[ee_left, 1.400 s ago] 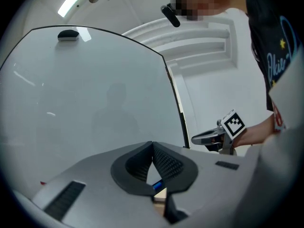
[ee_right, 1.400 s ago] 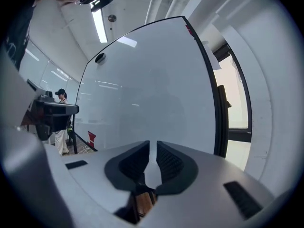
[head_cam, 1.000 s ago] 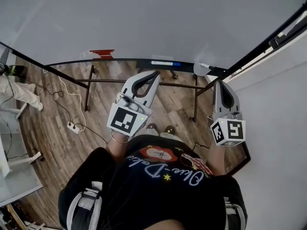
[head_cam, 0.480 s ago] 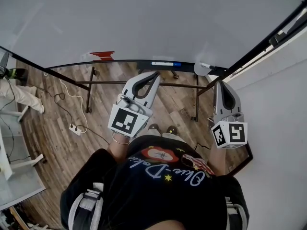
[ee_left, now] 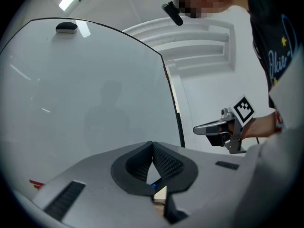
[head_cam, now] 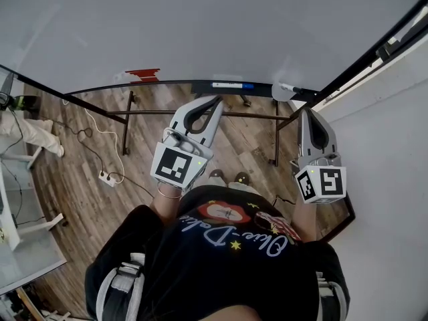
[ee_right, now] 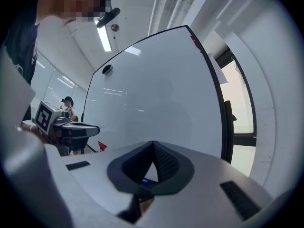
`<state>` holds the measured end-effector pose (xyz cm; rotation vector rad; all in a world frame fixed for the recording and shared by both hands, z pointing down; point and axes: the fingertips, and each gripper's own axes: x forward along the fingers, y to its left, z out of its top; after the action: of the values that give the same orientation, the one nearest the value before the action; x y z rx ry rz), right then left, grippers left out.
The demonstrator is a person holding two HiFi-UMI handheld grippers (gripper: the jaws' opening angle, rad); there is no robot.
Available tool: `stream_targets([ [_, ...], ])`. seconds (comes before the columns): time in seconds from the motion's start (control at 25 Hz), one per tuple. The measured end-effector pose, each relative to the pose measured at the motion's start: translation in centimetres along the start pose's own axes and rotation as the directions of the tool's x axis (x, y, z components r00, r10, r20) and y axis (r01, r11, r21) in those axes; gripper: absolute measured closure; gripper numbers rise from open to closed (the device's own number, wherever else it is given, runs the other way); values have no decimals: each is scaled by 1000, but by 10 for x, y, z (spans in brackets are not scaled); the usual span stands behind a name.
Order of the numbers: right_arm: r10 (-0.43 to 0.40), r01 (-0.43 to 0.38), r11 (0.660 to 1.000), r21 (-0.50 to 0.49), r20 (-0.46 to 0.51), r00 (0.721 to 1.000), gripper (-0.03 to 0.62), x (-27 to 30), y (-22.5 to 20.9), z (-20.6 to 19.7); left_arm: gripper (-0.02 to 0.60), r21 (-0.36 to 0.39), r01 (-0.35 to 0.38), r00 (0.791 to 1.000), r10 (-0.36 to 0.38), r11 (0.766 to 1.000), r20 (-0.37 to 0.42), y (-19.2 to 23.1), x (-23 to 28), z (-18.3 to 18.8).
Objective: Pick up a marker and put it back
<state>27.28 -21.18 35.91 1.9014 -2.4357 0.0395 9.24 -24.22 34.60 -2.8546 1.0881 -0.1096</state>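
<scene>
left gripper [head_cam: 215, 101]: held at chest height in front of the person, jaws pressed together at the tips, nothing between them.
right gripper [head_cam: 308, 114]: held at about the same height, well apart to the right, jaws closed tip to tip and empty.
whiteboard [head_cam: 200, 25]: large and blank, it fills the view ahead of both grippers; neither gripper touches it.
marker [head_cam: 233, 85]: lies flat along the ledge at the board's lower edge, a pale barrel with a blue end, beyond the gripper tips and between the two.
red object [head_cam: 142, 74]: on the same ledge, well to the left of the marker; too small to name.
how it likely handles: light, stiff, smooth plastic; round, so it may roll or slip in a loose pinch.
where to grip: probably across the middle of the barrel, jaws crossing its length, so it balances.
next need: either gripper has to open before it can take the marker.
risk: a nudge could push the marker off the narrow ledge.
</scene>
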Motion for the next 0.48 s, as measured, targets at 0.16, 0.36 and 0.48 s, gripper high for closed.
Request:
stream_targets([
  [0.16,3,-2,1000,4,-8,1000,594,0,2,-2,578,0,1,1000,-1,1000,-2,0,0,-1],
  [0.36,15,-15,1000,-8,-8,1000,594,1,4,4,578,3,10,1000,-10,1000,-3,1,-1,1],
  [0.48,19,-19,1000,-4,-4,1000,594,2,7,6,578,-1,2,1000,-2,1000,-12,4,-3,-1],
])
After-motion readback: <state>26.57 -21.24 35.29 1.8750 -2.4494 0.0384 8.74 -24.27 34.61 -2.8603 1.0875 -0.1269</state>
